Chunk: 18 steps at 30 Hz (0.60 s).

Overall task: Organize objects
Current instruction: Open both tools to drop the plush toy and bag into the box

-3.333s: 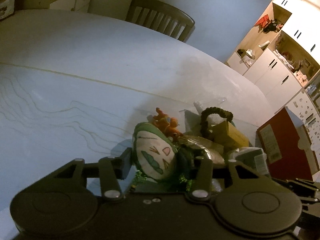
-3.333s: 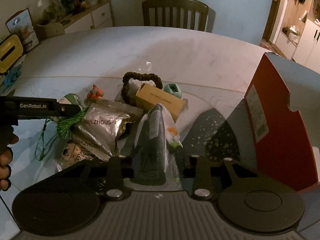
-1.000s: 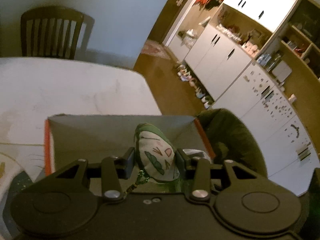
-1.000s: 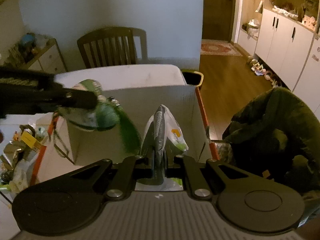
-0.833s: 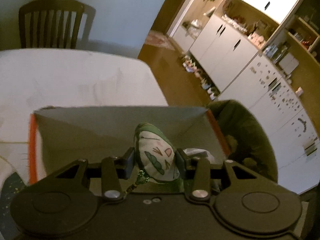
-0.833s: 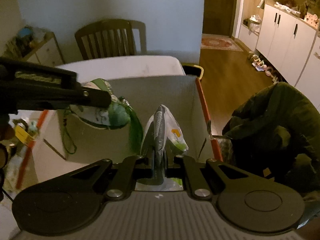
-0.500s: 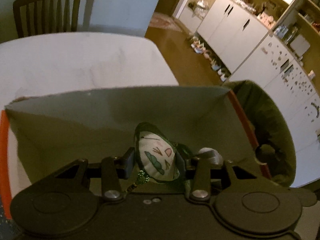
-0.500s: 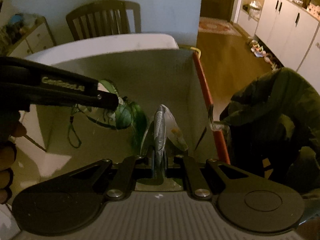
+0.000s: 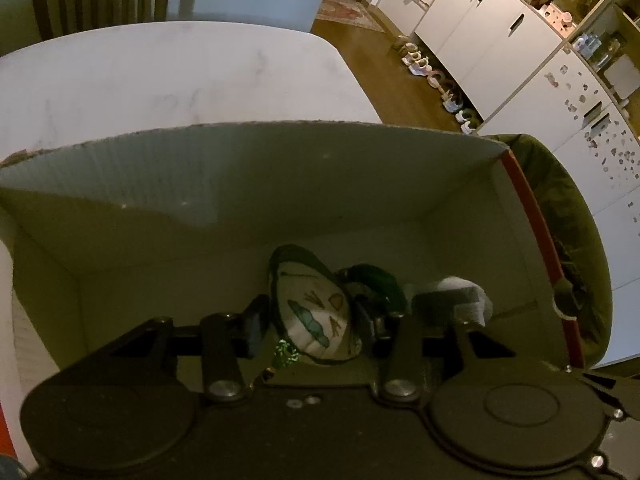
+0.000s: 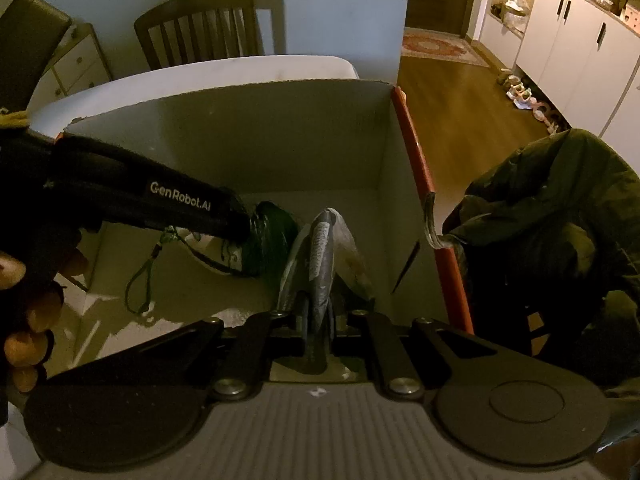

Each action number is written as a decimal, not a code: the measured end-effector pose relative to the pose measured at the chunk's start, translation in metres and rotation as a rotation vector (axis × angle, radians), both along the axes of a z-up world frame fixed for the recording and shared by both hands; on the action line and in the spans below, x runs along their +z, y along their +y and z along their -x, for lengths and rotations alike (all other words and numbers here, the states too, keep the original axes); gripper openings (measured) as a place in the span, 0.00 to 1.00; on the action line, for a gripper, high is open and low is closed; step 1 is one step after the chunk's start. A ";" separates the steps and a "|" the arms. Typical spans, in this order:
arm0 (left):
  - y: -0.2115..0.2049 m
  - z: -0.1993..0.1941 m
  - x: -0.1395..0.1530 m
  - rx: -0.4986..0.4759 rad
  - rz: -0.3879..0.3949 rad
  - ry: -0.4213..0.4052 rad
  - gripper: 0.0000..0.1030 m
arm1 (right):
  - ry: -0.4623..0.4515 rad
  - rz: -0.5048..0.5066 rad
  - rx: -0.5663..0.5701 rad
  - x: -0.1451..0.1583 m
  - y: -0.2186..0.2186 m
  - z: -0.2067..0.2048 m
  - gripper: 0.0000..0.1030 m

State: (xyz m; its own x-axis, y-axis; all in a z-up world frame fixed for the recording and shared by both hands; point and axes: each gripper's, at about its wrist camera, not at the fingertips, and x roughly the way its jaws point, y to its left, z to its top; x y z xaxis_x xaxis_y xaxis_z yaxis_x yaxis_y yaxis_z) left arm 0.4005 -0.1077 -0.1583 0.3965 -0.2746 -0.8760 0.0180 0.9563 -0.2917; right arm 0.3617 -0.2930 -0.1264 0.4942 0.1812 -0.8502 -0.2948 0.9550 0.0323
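Observation:
My left gripper (image 9: 310, 320) is shut on a small white-and-green plush charm (image 9: 314, 312) with a green cord, held low inside an open cardboard box (image 9: 240, 184) with red outer sides. My right gripper (image 10: 316, 320) is shut on a grey and clear plastic packet (image 10: 320, 256), also down inside the box (image 10: 280, 152). In the right wrist view the left gripper (image 10: 240, 228) comes in from the left, the charm's dark green part (image 10: 272, 244) and cord loop (image 10: 138, 288) hanging at its tip. The packet shows in the left wrist view (image 9: 460, 292) to the charm's right.
The box stands by the right edge of a white table (image 9: 160, 76). A wooden chair (image 10: 208, 28) is behind the table. A dark green jacket (image 10: 560, 240) lies right of the box. White cabinets (image 9: 500, 40) and wooden floor (image 10: 460, 100) are beyond.
Both grippers have carried their objects from the table pile over to the box and have sunk deeper into it over the last second. Both grips are unchanged.

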 end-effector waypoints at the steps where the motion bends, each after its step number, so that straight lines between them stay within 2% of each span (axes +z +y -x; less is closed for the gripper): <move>1: 0.001 0.002 0.000 -0.003 0.001 -0.001 0.46 | -0.001 -0.001 0.001 0.000 0.001 0.000 0.09; 3: -0.004 0.000 0.005 -0.002 -0.005 -0.003 0.53 | -0.005 -0.005 0.002 0.001 -0.001 0.001 0.09; 5: -0.006 0.001 0.007 0.001 -0.020 -0.014 0.68 | -0.010 -0.005 -0.001 0.002 -0.003 0.000 0.09; 12: -0.007 0.010 0.021 0.007 -0.041 -0.055 0.74 | -0.028 -0.032 -0.004 0.011 -0.010 0.004 0.10; 18: -0.002 0.024 0.038 0.014 -0.021 -0.096 0.75 | -0.043 -0.060 -0.009 0.021 -0.014 0.012 0.12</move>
State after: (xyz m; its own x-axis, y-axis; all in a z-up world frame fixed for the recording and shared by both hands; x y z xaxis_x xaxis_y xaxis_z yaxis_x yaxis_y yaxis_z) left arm 0.3766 -0.1099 -0.1206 0.4824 -0.2506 -0.8394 0.0310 0.9625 -0.2695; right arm 0.3495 -0.3067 -0.1057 0.5317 0.2268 -0.8160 -0.2883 0.9544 0.0774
